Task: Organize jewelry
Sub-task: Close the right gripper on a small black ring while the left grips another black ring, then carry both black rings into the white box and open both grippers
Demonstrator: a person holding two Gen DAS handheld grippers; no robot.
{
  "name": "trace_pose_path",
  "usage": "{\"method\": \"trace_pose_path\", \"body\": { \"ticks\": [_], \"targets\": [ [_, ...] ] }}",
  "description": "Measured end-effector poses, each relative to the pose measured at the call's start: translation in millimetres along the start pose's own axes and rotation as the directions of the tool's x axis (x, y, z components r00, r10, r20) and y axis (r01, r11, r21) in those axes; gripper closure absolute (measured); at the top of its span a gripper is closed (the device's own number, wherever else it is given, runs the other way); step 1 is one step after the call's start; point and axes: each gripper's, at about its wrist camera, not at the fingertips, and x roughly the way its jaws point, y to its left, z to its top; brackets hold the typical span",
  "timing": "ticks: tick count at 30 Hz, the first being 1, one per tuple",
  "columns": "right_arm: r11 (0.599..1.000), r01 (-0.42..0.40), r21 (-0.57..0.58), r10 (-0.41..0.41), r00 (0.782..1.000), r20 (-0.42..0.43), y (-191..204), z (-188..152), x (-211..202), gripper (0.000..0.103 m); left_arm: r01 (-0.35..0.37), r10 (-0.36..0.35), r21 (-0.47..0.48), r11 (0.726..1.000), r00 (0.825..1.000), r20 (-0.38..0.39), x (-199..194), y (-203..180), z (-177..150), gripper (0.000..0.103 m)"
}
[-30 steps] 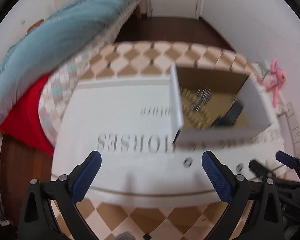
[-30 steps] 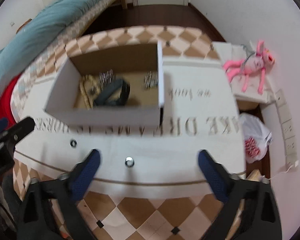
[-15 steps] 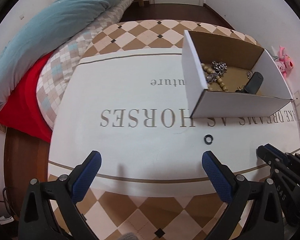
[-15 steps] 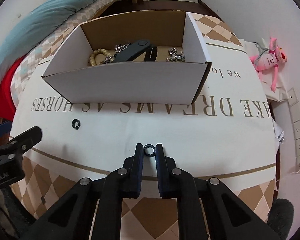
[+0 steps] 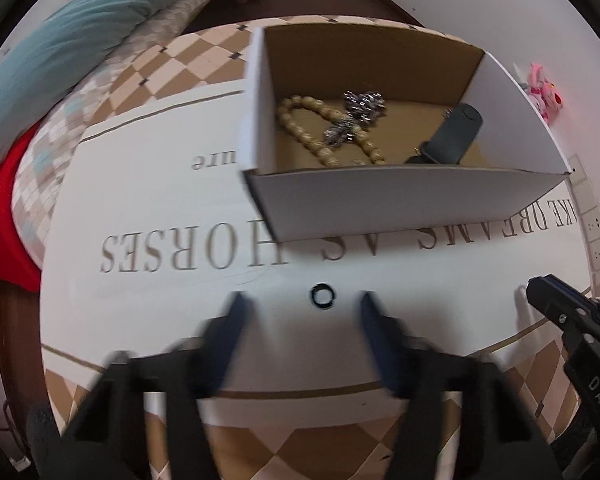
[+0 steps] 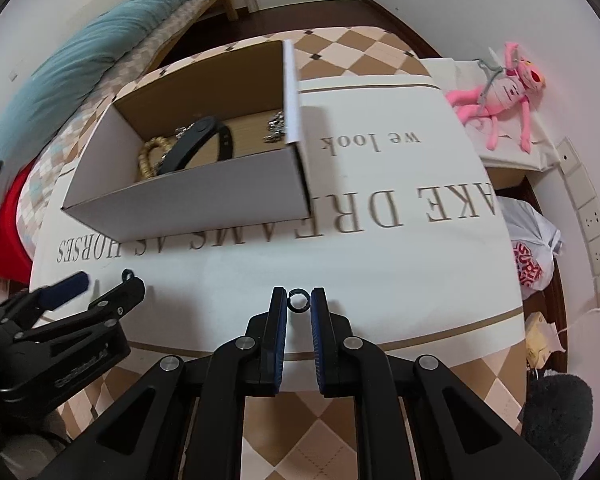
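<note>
A white cardboard box (image 5: 400,208) (image 6: 204,208) stands on the white printed cloth. It holds a beige bead bracelet (image 5: 320,136), silver pieces (image 5: 360,104) and a dark band (image 5: 456,132) (image 6: 196,144). A black ring (image 5: 323,296) lies on the cloth in front of the box, between the blurred fingers of my open left gripper (image 5: 302,312). My right gripper (image 6: 299,300) is shut on a second black ring (image 6: 299,301), held just above the cloth. The left gripper also shows at the left of the right wrist view (image 6: 100,288).
The cloth (image 6: 400,264) covers a checkered table. A pink plush toy (image 6: 500,92) and a plastic bag (image 6: 528,256) lie to the right by the wall sockets. A bed with a teal quilt (image 5: 68,48) and red cover is on the left.
My left gripper moved forward and its fingers narrowed around the ring on the cloth. My right gripper, holding its ring, swung to the right of the box.
</note>
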Motion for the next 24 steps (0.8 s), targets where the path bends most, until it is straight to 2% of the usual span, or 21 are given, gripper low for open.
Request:
{"method": "trace_pose_path", "body": {
  "ticks": [1,3,10,13,15,20,24],
  "targets": [
    [1.000,-0.001,0.007,0.001,1.000,0.002,-3,2,0,0.091,0.006,-0.006,0.006,1.000,1.000,0.008,-1,-3,1,0.081],
    [1.000,-0.001,0.012,0.001,1.000,0.005,-6,3,-1,0.091,0.013,-0.013,0.021,1.000,1.000,0.013,-1,-6,1,0.093],
    [1.000,-0.017,0.026,0.017,1.000,0.022,-7,7,-9,0.091,0.013,-0.014,0.025,1.000,0.999,0.035,-11,-10,-2,0.093],
    [0.998,-0.047,0.033,0.046,0.998,0.034,-5,9,-18,0.091,0.049,-0.049,0.012,0.999,0.997,0.065,-32,-4,0,0.093],
    [0.996,-0.079,0.034,0.077,0.996,0.051,-4,14,-31,0.091,0.086,-0.086,0.007,0.996,0.991,0.102,-60,-2,4,0.093],
    [0.981,-0.192,0.036,0.188,0.977,0.097,2,49,-62,0.091,0.208,-0.205,-0.017,0.978,0.971,0.124,-94,9,46,0.093],
    [0.973,-0.229,0.007,0.227,0.969,0.098,11,95,-60,0.091,0.212,-0.209,-0.011,0.977,0.972,0.108,-83,14,87,0.093]
  ]
}}
